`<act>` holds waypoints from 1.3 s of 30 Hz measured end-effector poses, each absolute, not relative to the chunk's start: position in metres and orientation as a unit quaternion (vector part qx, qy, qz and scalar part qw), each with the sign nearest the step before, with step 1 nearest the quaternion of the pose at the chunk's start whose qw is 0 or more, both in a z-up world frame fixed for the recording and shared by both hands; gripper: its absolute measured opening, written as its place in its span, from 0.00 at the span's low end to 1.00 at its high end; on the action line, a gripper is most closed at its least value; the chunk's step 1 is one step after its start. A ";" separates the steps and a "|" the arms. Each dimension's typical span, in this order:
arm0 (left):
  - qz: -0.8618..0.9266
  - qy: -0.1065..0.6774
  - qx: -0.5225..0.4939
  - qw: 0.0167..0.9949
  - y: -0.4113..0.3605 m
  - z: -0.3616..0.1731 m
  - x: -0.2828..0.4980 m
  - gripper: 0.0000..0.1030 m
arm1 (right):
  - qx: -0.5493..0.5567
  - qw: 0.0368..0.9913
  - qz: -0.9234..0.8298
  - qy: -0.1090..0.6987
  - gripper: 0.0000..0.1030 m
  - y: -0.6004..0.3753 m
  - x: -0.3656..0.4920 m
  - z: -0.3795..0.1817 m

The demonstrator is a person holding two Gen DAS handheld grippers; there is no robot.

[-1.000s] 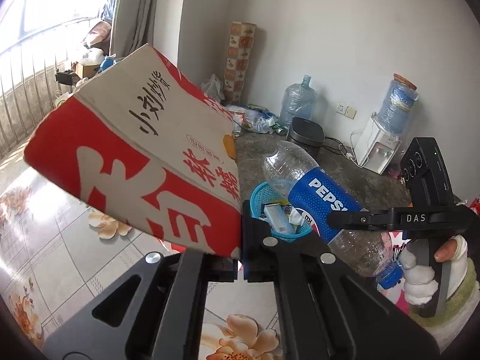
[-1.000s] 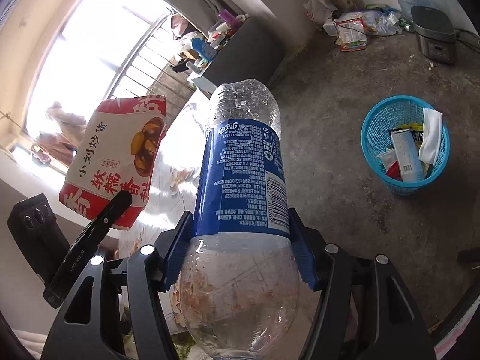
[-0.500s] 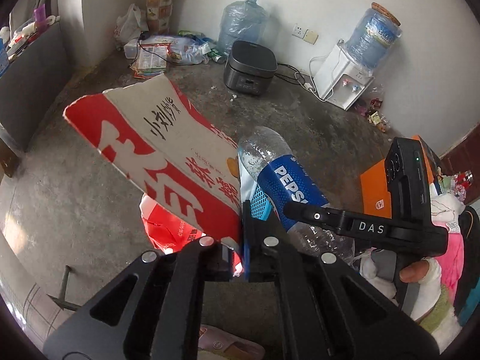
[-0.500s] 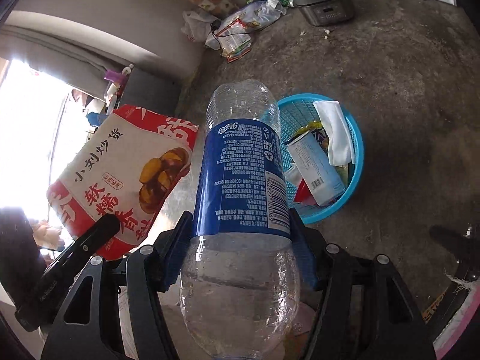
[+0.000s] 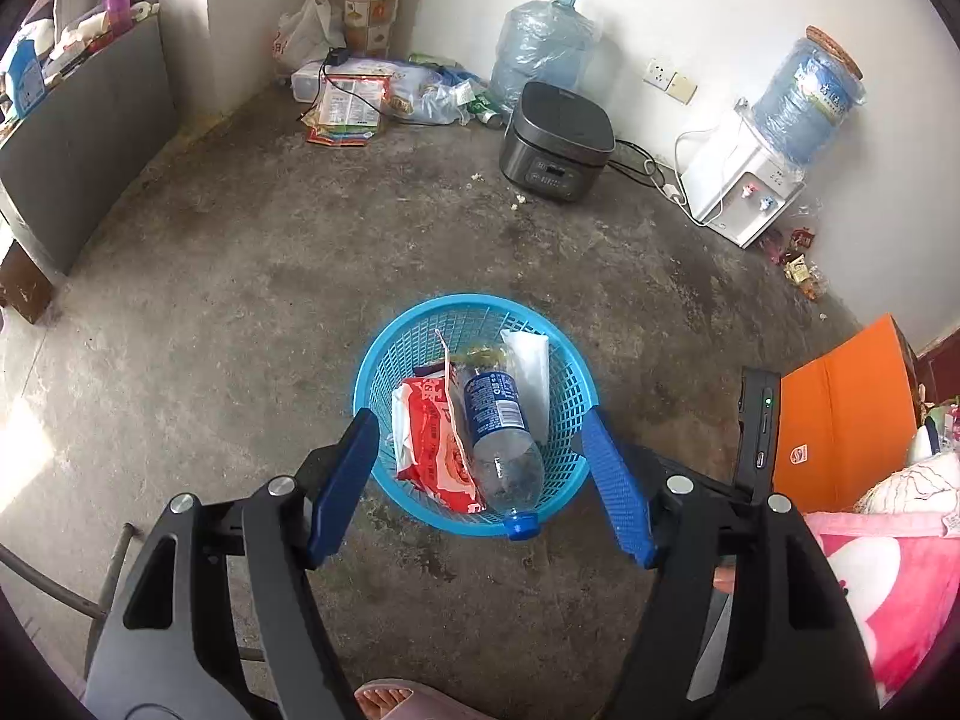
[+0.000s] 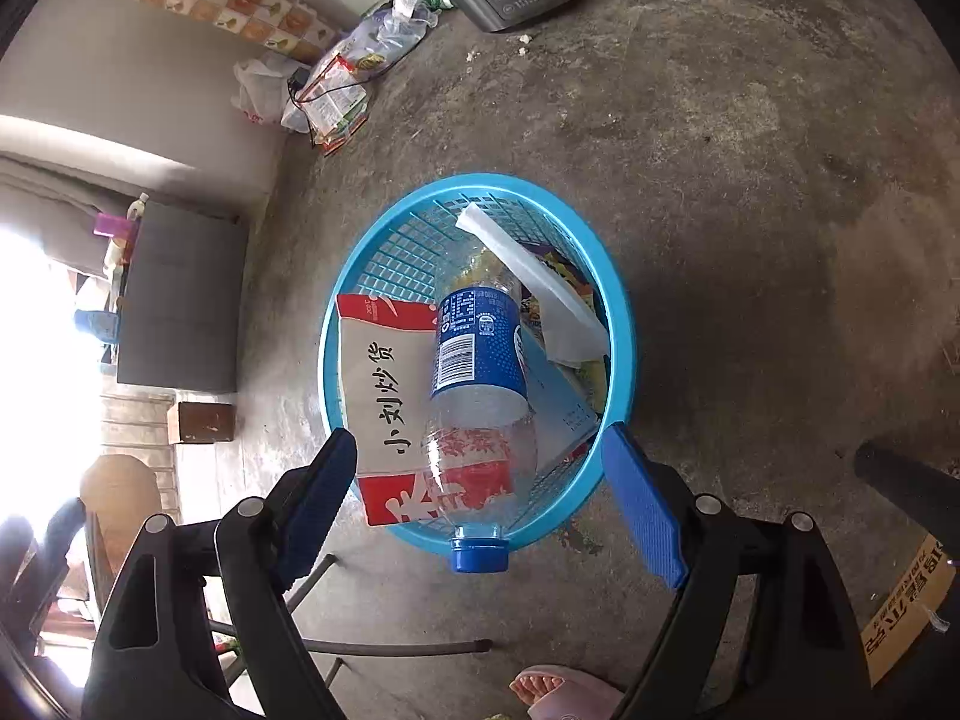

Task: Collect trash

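Both grippers hang over the bin with jaws opening and nothing between them: left gripper [image 5: 480, 480], right gripper [image 6: 480, 498]. The plastic bottle [image 6: 480, 384] and red snack bag [image 6: 384, 396] sit inside the blue basket [image 6: 624, 324] on the concrete floor [image 6: 750, 180], bottle cap poking over the near rim.

Your basket [image 5: 543, 317] is cyan mesh. Bottle [image 6: 480, 360]: clear w/ blue label, blue cap. Snack bag [image 6: 384, 384]: red/white, black characters. Gripper pads [image 5: 618, 486] blue, frames black. Floor [image 5: 240, 276] mottled grey; box [image 5: 840, 414] orange; cooker [image 5: 558, 141] dark grey.
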State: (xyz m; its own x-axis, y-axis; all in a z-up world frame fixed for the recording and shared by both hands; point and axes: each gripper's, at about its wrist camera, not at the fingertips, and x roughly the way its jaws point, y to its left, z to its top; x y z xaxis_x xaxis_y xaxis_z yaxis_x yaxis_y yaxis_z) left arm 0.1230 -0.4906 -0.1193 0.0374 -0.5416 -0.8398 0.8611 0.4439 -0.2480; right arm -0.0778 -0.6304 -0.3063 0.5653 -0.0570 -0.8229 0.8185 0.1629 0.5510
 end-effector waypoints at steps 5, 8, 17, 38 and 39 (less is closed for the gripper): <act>-0.521 0.428 0.130 0.726 -0.445 -0.054 0.110 0.71 | 0.518 0.730 -0.326 0.305 0.79 -0.607 -0.079 -0.244; -0.526 0.394 0.113 0.745 -0.403 -0.017 0.102 0.80 | 0.467 0.776 -0.315 0.283 0.79 -0.584 -0.073 -0.191; -0.346 0.361 0.073 0.863 -0.244 0.067 0.087 0.92 | 0.277 0.893 -0.270 0.229 0.91 -0.469 -0.069 -0.048; -0.100 0.406 0.055 0.907 -0.040 0.023 0.000 0.91 | 0.005 0.922 -0.123 0.366 0.94 -0.222 -0.075 0.003; -0.096 0.417 0.064 0.902 -0.042 0.015 -0.002 0.92 | -0.001 0.914 -0.127 0.386 0.94 -0.220 -0.074 -0.004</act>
